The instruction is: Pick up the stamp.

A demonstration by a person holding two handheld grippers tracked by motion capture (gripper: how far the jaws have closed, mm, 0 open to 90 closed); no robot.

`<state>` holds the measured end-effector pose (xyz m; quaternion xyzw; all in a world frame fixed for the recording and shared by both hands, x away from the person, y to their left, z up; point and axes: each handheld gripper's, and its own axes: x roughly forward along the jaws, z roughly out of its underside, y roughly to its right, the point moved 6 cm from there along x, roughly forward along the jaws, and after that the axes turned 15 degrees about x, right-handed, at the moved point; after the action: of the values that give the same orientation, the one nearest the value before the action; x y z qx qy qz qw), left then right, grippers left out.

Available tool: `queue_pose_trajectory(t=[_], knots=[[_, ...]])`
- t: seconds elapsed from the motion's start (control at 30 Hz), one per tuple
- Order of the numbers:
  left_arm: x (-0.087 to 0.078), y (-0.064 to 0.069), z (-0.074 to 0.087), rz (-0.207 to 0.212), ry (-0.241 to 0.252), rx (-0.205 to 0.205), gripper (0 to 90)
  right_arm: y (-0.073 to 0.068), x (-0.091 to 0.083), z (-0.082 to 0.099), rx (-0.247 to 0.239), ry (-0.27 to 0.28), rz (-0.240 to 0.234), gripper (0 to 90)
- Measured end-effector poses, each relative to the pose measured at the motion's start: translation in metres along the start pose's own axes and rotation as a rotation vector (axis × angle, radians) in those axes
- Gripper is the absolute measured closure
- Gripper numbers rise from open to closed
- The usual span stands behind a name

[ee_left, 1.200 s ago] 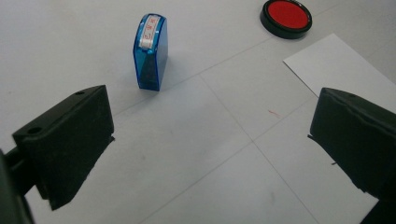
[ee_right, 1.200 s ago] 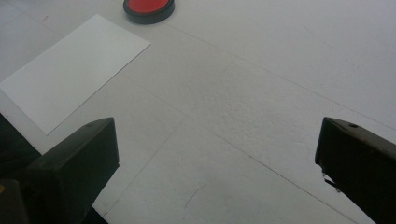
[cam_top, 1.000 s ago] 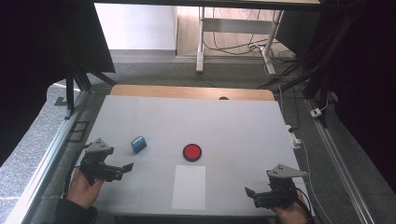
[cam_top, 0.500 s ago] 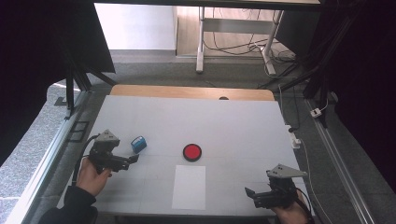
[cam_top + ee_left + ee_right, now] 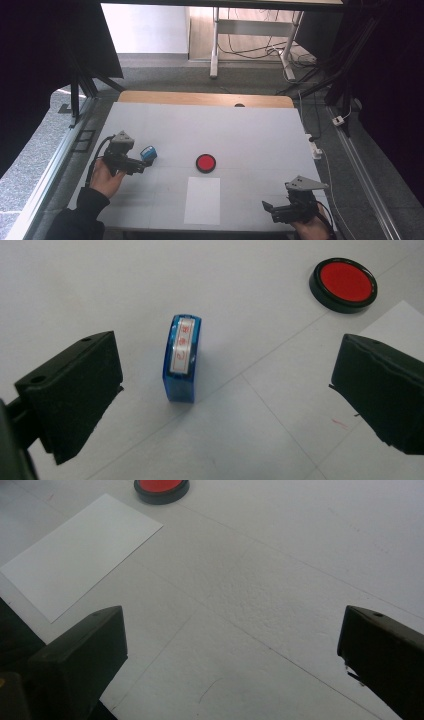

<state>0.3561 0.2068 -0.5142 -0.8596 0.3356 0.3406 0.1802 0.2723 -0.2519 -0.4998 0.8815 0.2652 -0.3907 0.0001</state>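
Observation:
A small blue stamp (image 5: 148,153) with a white label in red print lies on the white table; in the left gripper view the blue stamp (image 5: 182,356) sits just ahead of the jaws, nearer the left one. My left gripper (image 5: 139,166) is open, its jaws spread wide, right beside the stamp without touching it. A round red ink pad (image 5: 205,163) in a black rim rests at the table's middle, also seen as the ink pad (image 5: 343,284) and ink pad (image 5: 161,488). My right gripper (image 5: 270,208) is open near the front right edge, over bare table.
A white sheet of paper (image 5: 202,199) lies near the front edge, between the two grippers; the same paper (image 5: 80,552) appears in the right gripper view. A wooden strip (image 5: 205,99) borders the table's far side. Cables and a table frame stand beyond.
My left gripper has moved forward and to the right, up to the blue stamp. The right gripper has stayed in place.

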Motion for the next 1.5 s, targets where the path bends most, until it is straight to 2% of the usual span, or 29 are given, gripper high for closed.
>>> queue_pose_trajectory(t=[0.23, 0.37, 0.6, 0.97, 1.13, 1.17, 1.2, 1.3, 1.33, 1.5], knots=[[0.010, -0.008, -0.010, -0.013, -0.011, 0.004, 0.1, 0.000, 0.000, 0.000, 0.001, -0.001, -0.002, 0.0], [0.015, -0.016, -0.014, -0.033, -0.017, 0.002, 0.7, 0.000, 0.000, 0.000, -0.001, -0.001, -0.002, 0.0], [0.023, -0.024, -0.013, -0.007, -0.015, 0.001, 0.5, 0.000, 0.000, 0.000, -0.002, -0.001, -0.003, 0.0], [0.032, -0.023, -0.002, 0.023, -0.037, 0.022, 3.2, -0.001, 0.001, 0.000, -0.011, -0.003, -0.004, 0.0], [0.035, -0.021, 0.003, 0.028, -0.070, 0.049, 11.6, -0.001, 0.000, 0.000, -0.013, -0.002, -0.004, 0.0], [0.036, -0.020, 0.003, 0.032, -0.072, 0.054, 17.9, -0.002, 0.000, 0.000, -0.015, -0.002, -0.005, 0.0], [0.036, -0.020, 0.004, 0.032, -0.079, 0.064, 17.9, -0.002, 0.000, 0.000, -0.015, -0.002, -0.005, 0.0], [0.036, -0.019, 0.005, 0.030, -0.091, 0.080, 29.0, -0.002, 0.001, 0.000, -0.020, -0.005, -0.003, 0.0], [0.036, -0.020, 0.005, 0.029, -0.093, 0.082, 29.0, -0.002, 0.001, 0.000, -0.020, -0.005, -0.003, 0.0], [0.035, -0.022, 0.006, 0.030, -0.088, 0.074, 40.3, -0.002, 0.001, 0.000, -0.021, -0.005, -0.006, 0.0]])
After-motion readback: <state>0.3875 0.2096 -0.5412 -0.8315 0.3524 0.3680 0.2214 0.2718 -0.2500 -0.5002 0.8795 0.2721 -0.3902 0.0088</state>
